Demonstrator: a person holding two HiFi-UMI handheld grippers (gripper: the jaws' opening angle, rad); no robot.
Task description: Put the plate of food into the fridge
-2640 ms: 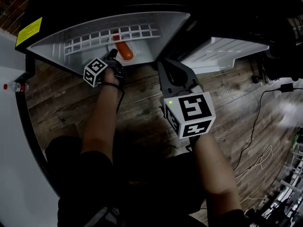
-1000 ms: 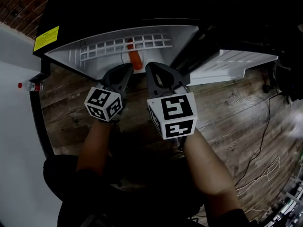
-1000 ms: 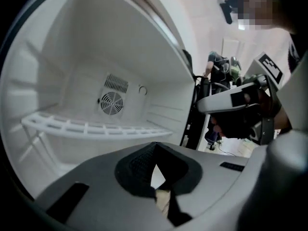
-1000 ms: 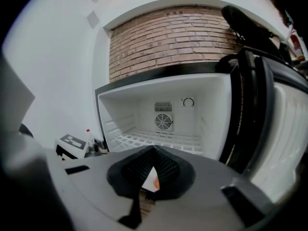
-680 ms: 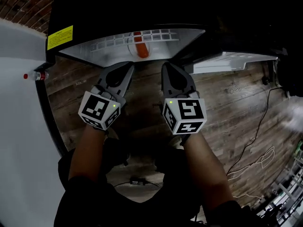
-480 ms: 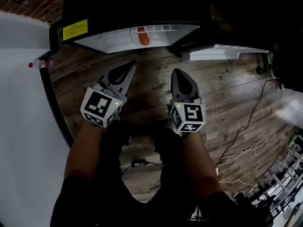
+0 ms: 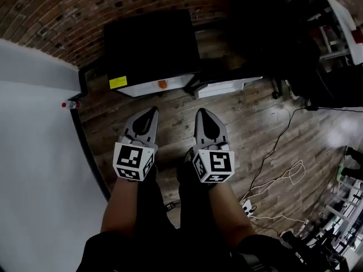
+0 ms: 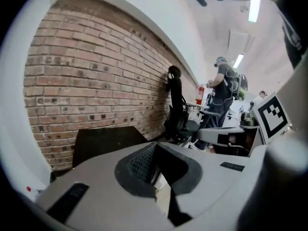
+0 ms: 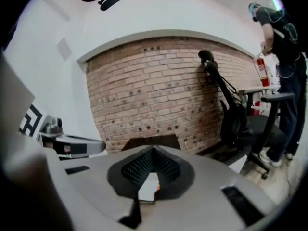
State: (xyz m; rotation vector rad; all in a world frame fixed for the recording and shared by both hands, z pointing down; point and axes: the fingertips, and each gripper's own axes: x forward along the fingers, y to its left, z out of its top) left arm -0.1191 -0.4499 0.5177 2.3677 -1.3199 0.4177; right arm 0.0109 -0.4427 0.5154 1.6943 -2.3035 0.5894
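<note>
**Left gripper** (image 7: 148, 113): clenched on nothing, tips together.

**Right gripper** (image 7: 202, 115): also clenched and empty, just beside the left.

**Fridge** (image 7: 150, 44): ahead of both grippers, low on the floor. Its door (image 7: 227, 88) stands open ahead of your right gripper.

**Plate of food** (image 7: 162, 84): an orange speck inside the fridge, well apart from both grippers. You cannot tell how near the shelf's front edge it sits.

**Risk, door:** if the plate overhangs, the closing door may knock it.

**Risk, cables** (image 7: 292, 171): they lie on the floor to the right of your right gripper and could trip you if you step that way.
</note>
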